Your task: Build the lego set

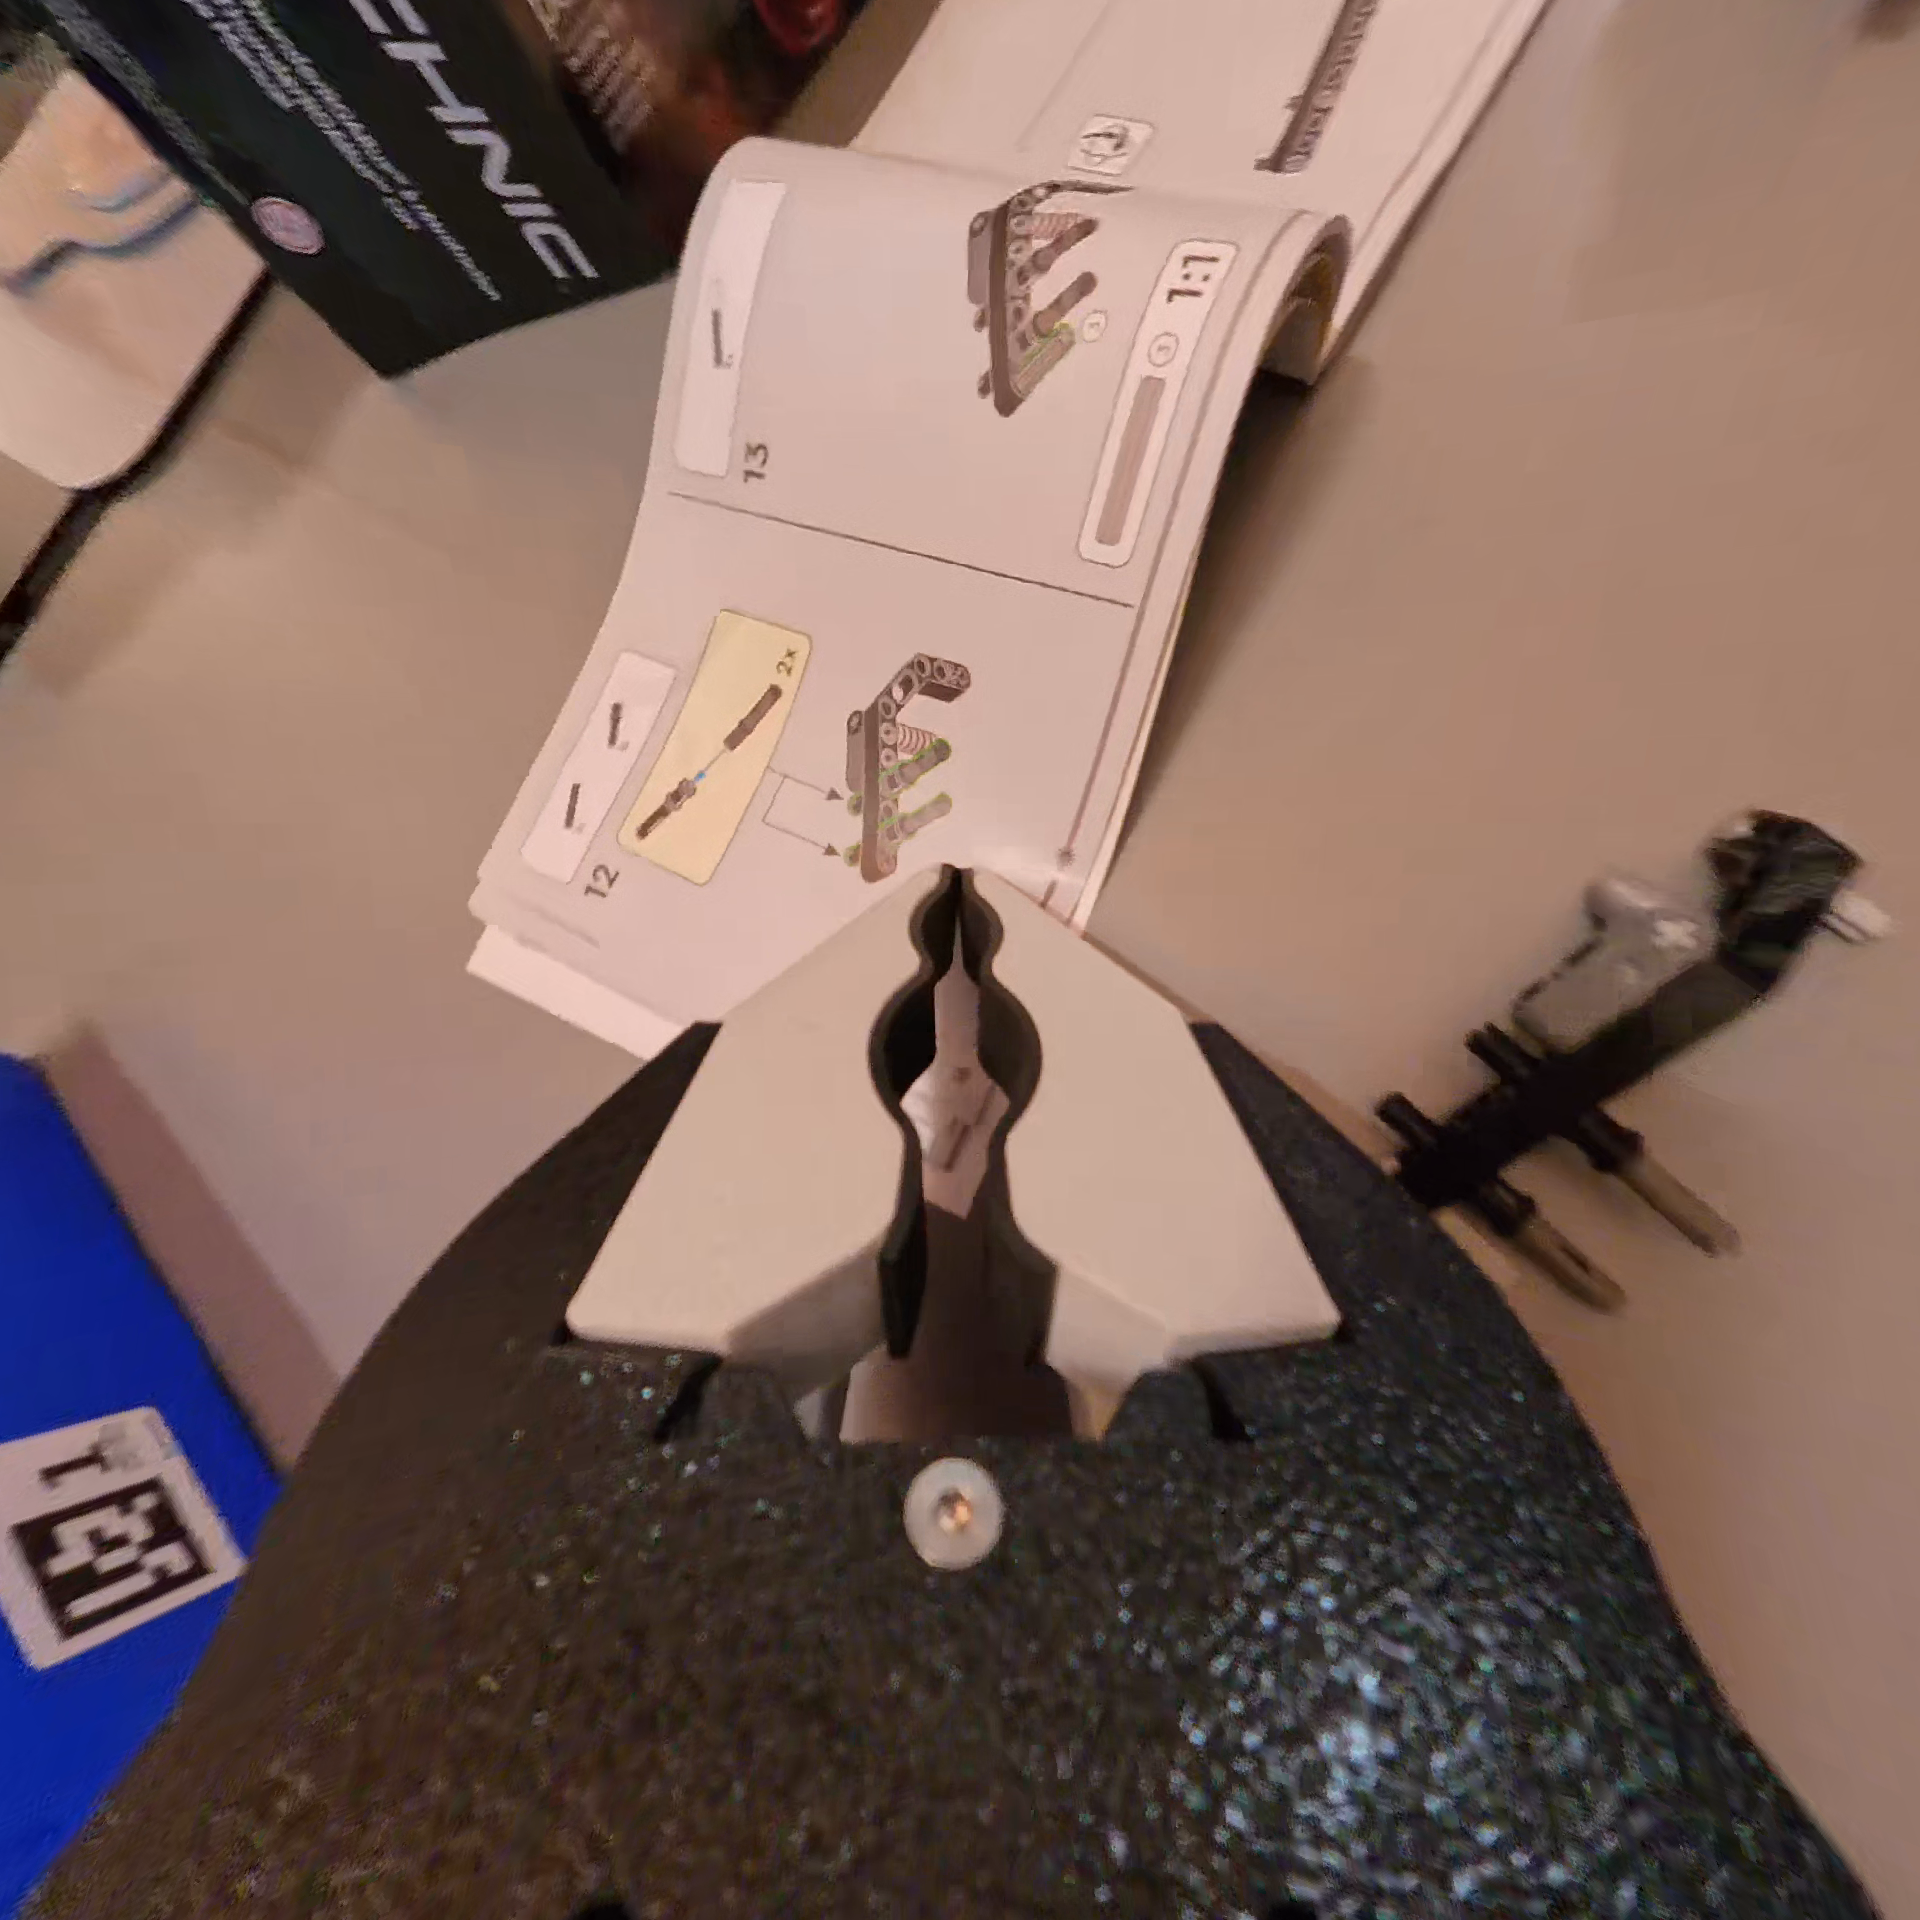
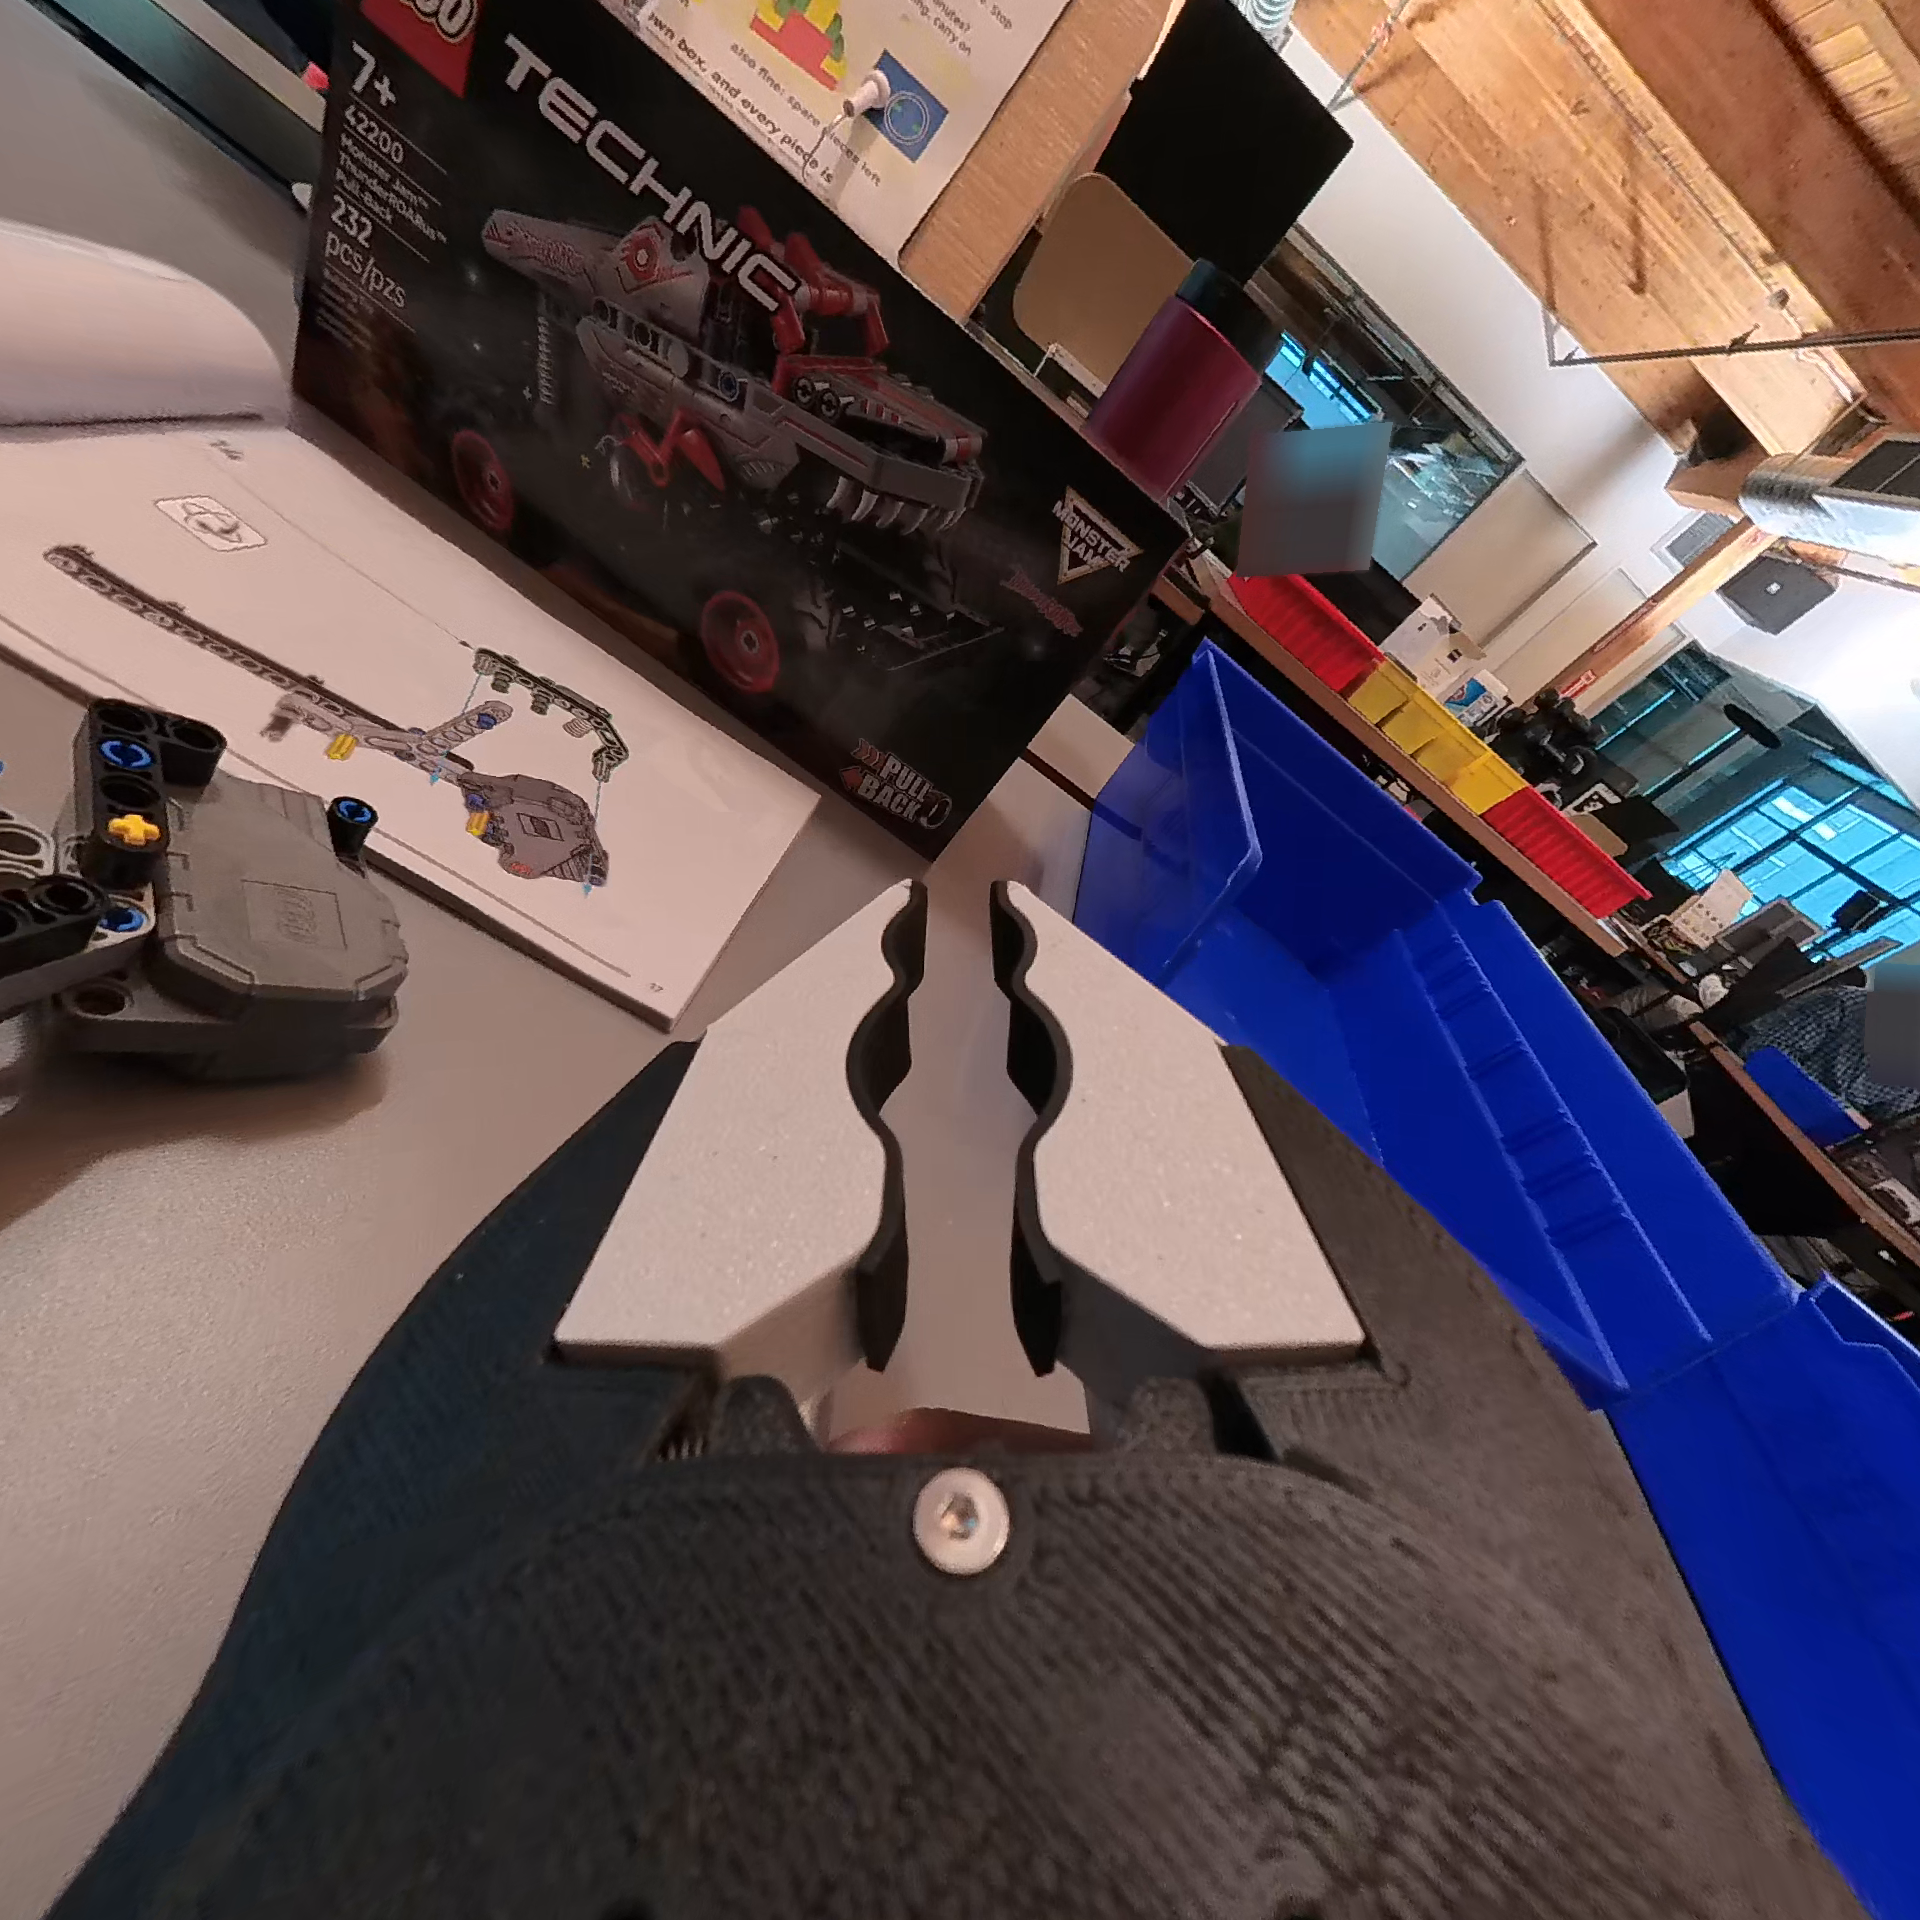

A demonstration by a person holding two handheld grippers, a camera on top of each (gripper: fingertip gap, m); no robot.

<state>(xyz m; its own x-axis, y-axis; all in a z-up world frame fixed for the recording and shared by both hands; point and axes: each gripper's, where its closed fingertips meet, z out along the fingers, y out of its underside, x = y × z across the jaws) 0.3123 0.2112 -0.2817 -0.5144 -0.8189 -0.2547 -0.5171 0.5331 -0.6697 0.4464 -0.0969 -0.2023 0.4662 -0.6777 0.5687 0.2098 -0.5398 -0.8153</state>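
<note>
My left gripper (image 1: 956, 881) is shut on a page of the instruction booklet (image 1: 883, 520); white paper shows between its jaws and the page curls up from the spine. A black and grey lego assembly (image 1: 1621, 1060) with pins lies on the table to the right of it. My right gripper (image 2: 958, 894) is open by a narrow gap and empty, low over the table. To its left lies a lego assembly with a grey motor block (image 2: 249, 925), next to the open booklet (image 2: 416, 675).
The lego set box (image 2: 727, 447) stands behind the booklet; it also shows in the left wrist view (image 1: 395, 187). A blue bin (image 2: 1455, 1039) sits close on the right gripper's right. Another blue bin (image 1: 83, 1351) with a tag is at the left gripper's left. There is about 35 cm between the tips of the two grippers.
</note>
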